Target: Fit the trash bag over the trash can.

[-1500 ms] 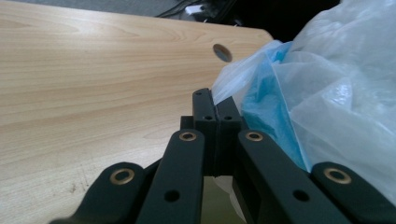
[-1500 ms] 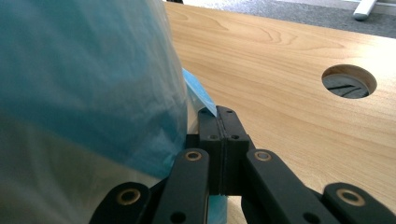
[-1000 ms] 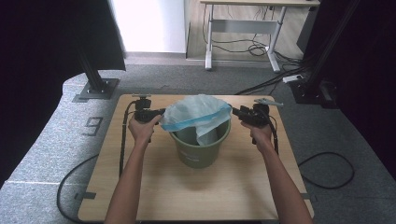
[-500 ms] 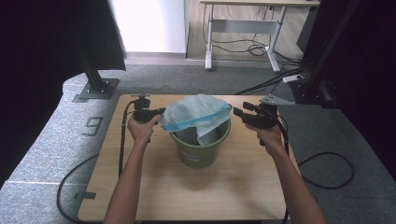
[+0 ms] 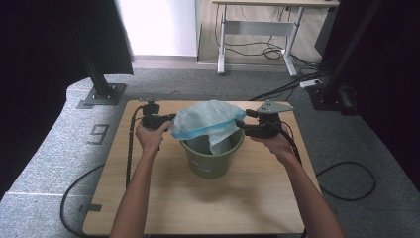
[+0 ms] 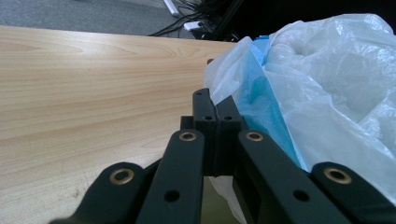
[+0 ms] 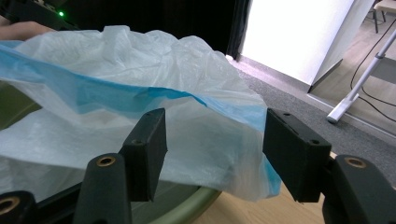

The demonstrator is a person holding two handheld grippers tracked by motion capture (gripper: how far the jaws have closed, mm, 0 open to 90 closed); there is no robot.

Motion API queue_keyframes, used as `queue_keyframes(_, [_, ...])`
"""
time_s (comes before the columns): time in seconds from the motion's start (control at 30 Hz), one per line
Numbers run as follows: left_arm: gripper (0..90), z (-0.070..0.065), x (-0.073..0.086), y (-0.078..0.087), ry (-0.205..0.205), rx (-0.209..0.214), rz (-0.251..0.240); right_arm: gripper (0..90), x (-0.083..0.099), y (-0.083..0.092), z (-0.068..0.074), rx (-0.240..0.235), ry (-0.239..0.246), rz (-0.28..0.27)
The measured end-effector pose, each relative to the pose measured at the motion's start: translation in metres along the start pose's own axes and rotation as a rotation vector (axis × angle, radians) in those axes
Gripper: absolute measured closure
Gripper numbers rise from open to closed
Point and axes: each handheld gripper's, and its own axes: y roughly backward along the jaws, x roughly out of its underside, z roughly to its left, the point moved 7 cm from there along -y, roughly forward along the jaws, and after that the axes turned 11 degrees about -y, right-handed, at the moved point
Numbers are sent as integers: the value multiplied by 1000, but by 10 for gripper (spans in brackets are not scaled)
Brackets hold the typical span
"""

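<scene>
A green bucket (image 5: 210, 158) stands on the middle of the wooden table (image 5: 198, 208). A white plastic bag (image 5: 208, 119) with a blue band is draped over its mouth, partly hanging inside. My left gripper (image 5: 168, 119) is at the bag's left edge; in the left gripper view its jaws (image 6: 215, 100) are shut on the edge of the bag (image 6: 327, 84). My right gripper (image 5: 240, 124) is at the bag's right edge. Its jaws (image 7: 212, 140) have just been opening, and the bag's blue-banded edge (image 7: 140, 70) lies loose between them above the bucket rim (image 7: 187, 210).
Black cables (image 5: 130, 148) trail from both grippers across the table and onto the grey carpet. Dark stand bases (image 5: 101, 94) sit behind the table's far corners, and a desk frame (image 5: 257, 44) stands farther back.
My right gripper has risen beside the bag's right edge and its jaws stand wider apart. The left gripper, the bag and the bucket have stayed where they were.
</scene>
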Motion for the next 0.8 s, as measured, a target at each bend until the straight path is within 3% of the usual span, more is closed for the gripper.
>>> queue_keyframes(0.2, [900,1,0,-1,5,3,2,396,-2,-14,-3,-7,17,-6])
queue_keyframes(0.4, [900,0,-1,-1,4,5,1,473,-3,-19,-3,-30,20,-21])
queue_keyframes(0.63, [900,-1,-2,-1,4,5,-1,831,-5,-14,5,-89,11,-14])
queue_keyframes(0.7, [900,-1,-2,0,3,4,-3,881,-5,-11,8,-103,-4,-21])
queue_keyframes(0.8, [900,-1,-1,2,5,1,-8,885,-5,-4,12,-106,-28,-31])
